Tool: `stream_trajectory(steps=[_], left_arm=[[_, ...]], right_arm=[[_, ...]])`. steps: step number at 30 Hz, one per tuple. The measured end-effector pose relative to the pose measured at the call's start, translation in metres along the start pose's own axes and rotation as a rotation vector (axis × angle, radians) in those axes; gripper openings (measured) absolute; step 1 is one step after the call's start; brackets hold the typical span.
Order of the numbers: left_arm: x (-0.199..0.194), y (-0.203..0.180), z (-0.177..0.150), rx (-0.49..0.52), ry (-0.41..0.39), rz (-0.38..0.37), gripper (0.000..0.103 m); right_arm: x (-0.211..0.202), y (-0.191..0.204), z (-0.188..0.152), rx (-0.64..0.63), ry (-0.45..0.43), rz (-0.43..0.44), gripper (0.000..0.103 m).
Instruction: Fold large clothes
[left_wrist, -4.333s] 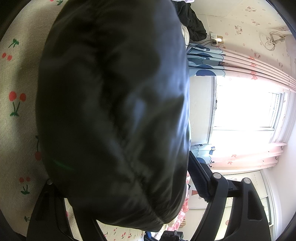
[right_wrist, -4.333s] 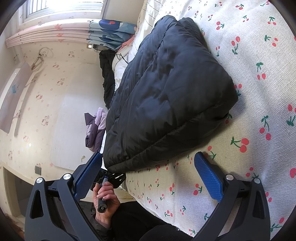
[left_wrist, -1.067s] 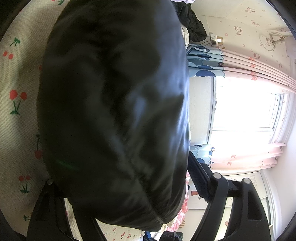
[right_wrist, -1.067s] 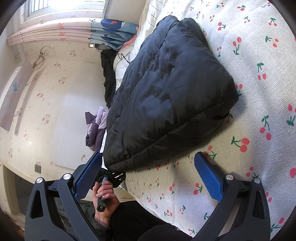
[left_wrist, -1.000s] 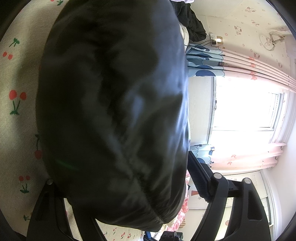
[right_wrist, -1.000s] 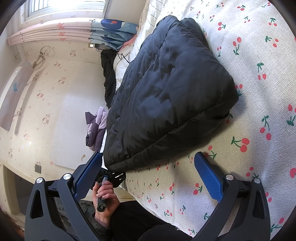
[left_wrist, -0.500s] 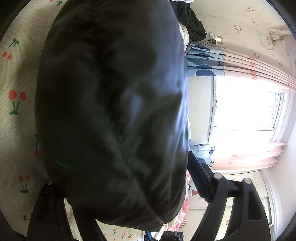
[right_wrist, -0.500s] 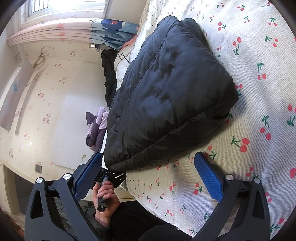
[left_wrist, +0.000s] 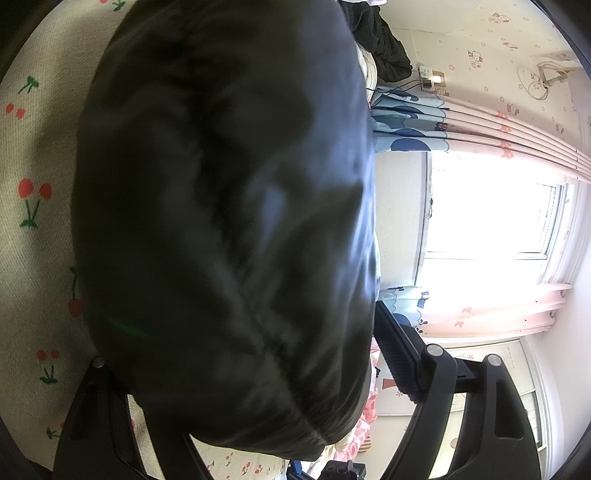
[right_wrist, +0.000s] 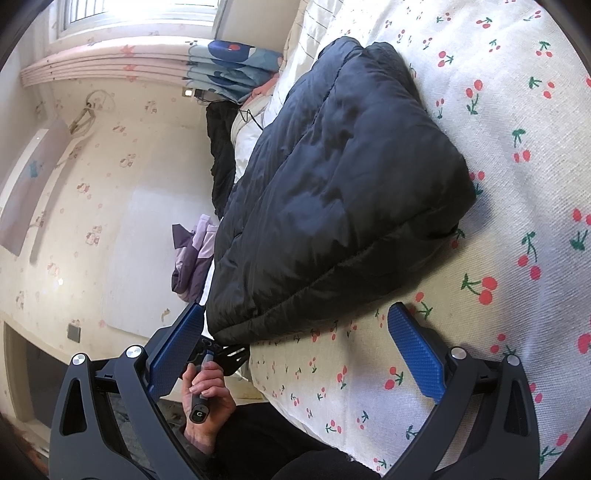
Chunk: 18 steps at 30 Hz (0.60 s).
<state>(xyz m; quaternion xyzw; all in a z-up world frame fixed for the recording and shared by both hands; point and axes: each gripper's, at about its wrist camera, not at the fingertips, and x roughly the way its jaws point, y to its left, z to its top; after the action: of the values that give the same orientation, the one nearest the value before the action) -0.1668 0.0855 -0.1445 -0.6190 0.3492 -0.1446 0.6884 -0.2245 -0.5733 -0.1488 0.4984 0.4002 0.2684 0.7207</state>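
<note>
My right gripper (right_wrist: 295, 347) fingers wide apart, empty, at the frame bottom, folded black jacket (right_wrist: 332, 184) mid-frame on the cherry-print bed (right_wrist: 517, 295), my left gripper (left_wrist: 236, 369) fingers spread around its puffy edge.

The folded jacket (right_wrist: 332, 192) lies on the bed (right_wrist: 498, 258), at the bed's edge, with the curtains (right_wrist: 229, 66) beyond it.

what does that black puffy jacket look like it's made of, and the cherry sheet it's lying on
Black jacket: probably thin synthetic shell, nylon or polyester, over soft padding. It has a slight sheen, stitched quilt lines and a puffy bulk.

Cherry sheet: looks like matte woven fabric, perhaps a coarse cotton. A ribbed weave shows, with no shine; the red cherries look printed.
</note>
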Motion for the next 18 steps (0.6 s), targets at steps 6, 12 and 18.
stream_trajectory(steps=[6, 12, 18], left_arm=[[0.0007, -0.0012, 0.0003, 0.002, -0.003, 0.001, 0.078], [0.0008, -0.0015, 0.0007, 0.002, -0.002, 0.002, 0.078], [0.0005, -0.0013, 0.0006, 0.002, -0.002, 0.001, 0.078]], right_arm=[[-0.0015, -0.0013, 0.0007, -0.008, 0.001, 0.017, 0.096], [-0.0016, -0.0031, 0.0034, -0.007, 0.003, 0.025, 0.096], [-0.0018, -0.0032, 0.0035, -0.009, 0.002, 0.025, 0.096]])
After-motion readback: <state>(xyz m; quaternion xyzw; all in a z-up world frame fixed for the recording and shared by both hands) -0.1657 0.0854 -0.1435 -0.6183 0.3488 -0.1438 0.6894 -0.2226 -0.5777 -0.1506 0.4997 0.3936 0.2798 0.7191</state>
